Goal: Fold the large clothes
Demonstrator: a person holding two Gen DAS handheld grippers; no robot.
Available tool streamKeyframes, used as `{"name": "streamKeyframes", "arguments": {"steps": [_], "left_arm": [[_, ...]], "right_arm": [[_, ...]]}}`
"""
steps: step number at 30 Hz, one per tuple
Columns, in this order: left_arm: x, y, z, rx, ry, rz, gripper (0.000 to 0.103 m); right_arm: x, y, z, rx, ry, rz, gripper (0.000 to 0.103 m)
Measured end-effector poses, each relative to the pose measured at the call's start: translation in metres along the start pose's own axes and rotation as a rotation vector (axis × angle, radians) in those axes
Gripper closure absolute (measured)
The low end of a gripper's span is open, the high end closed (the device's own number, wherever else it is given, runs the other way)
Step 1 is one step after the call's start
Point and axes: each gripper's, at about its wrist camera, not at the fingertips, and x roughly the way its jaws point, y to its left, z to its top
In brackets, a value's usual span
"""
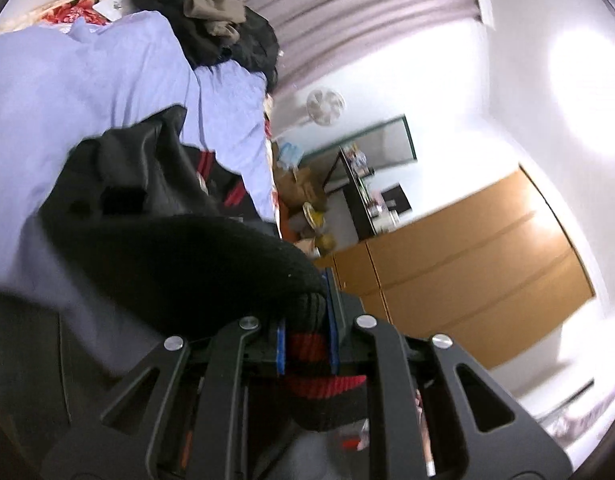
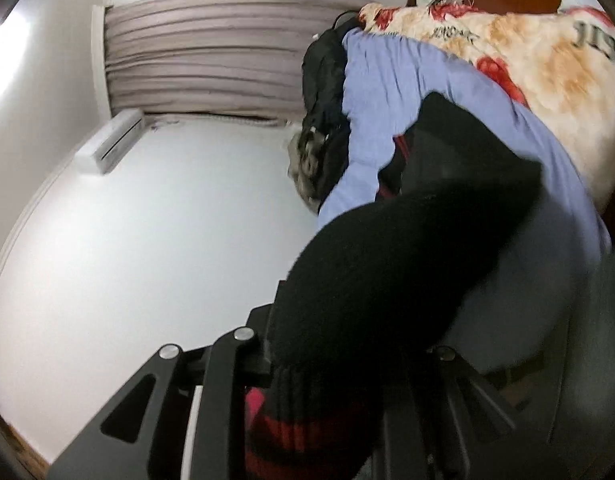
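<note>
A black knit garment with red stripes (image 1: 179, 256) hangs between both grippers over a light blue sheet (image 1: 67, 92). My left gripper (image 1: 307, 320) is shut on its ribbed red-striped hem, pinched between the blue pads (image 1: 332, 320). In the right wrist view the same garment (image 2: 407, 272) drapes over my right gripper (image 2: 323, 364), which is shut on another ribbed, red-striped edge; the cloth hides its fingertips. Both views are tilted steeply.
A pile of dark and olive clothes (image 1: 203, 12) lies at the far end of the blue sheet. A floral blanket (image 2: 547, 64) lies beyond the sheet. A wooden wardrobe (image 1: 467, 268), a cluttered shelf (image 1: 359, 184), a fan (image 1: 325, 106), curtains (image 2: 203, 52) and an air conditioner (image 2: 107, 144) line the walls.
</note>
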Motion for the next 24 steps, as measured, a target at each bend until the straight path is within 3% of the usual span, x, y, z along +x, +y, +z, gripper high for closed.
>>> {"name": "streamKeyframes", "arguments": {"steps": [7, 12, 14, 18, 21, 24], "left_arm": [[0.084, 0.038, 0.084, -0.135, -0.090, 0.067, 0.088], [0.155, 0.099, 0.142, -0.188, -0.086, 0.198, 0.088], [0.187, 0.122, 0.160, -0.159, -0.058, 0.264, 0.088], [0.229, 0.160, 0.188, -0.095, -0.043, 0.313, 0.088], [0.257, 0.179, 0.205, 0.006, -0.040, 0.361, 0.087], [0.285, 0.207, 0.213, 0.041, -0.025, 0.420, 0.087]], "right_arm": [[0.077, -0.012, 0.087, 0.051, -0.037, -0.083, 0.083], [0.141, -0.059, 0.150, 0.097, -0.054, -0.223, 0.083], [0.166, -0.080, 0.168, 0.107, -0.048, -0.270, 0.083], [0.212, -0.124, 0.206, 0.102, -0.031, -0.336, 0.084], [0.244, -0.150, 0.227, 0.085, -0.012, -0.354, 0.084], [0.271, -0.175, 0.244, 0.073, 0.006, -0.371, 0.084]]}}
